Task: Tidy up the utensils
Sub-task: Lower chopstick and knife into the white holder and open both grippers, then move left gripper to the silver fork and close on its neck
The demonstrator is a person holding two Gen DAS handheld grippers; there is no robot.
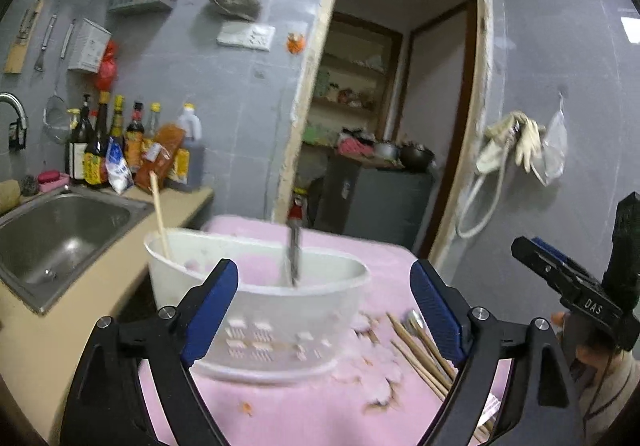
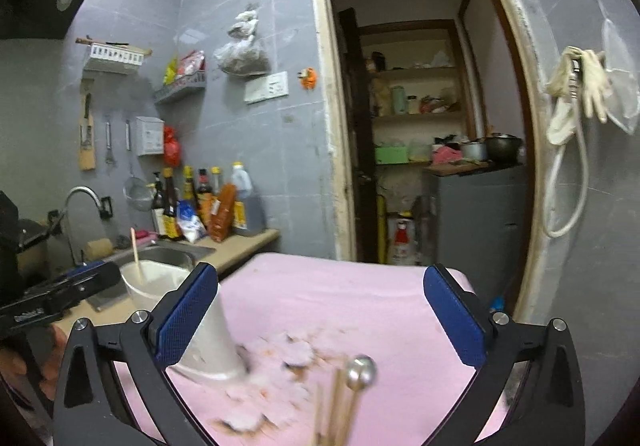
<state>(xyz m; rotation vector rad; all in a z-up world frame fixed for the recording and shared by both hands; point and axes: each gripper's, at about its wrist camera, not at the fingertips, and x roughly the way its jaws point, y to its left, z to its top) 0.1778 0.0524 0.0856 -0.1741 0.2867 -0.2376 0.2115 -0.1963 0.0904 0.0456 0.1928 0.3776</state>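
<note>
A white plastic utensil holder (image 1: 264, 306) stands on the pink cloth (image 1: 304, 414). One wooden chopstick (image 1: 160, 214) leans in its left end and a metal utensil (image 1: 294, 246) stands in its middle. My left gripper (image 1: 326, 310) is open and empty, just in front of the holder. Several wooden chopsticks (image 1: 420, 358) and a metal spoon (image 1: 416, 320) lie on the cloth to its right. My right gripper (image 2: 320, 318) is open and empty above these chopsticks (image 2: 332, 410) and the spoon (image 2: 360, 372). The holder (image 2: 160, 286) shows at the left in the right wrist view.
A steel sink (image 1: 60, 234) sits in the beige counter on the left, with sauce bottles (image 1: 120, 142) behind it. An open doorway (image 1: 400, 106) lies ahead. Gloves and a hose (image 1: 516, 142) hang on the right wall. The right gripper's body (image 1: 580, 294) shows at the right.
</note>
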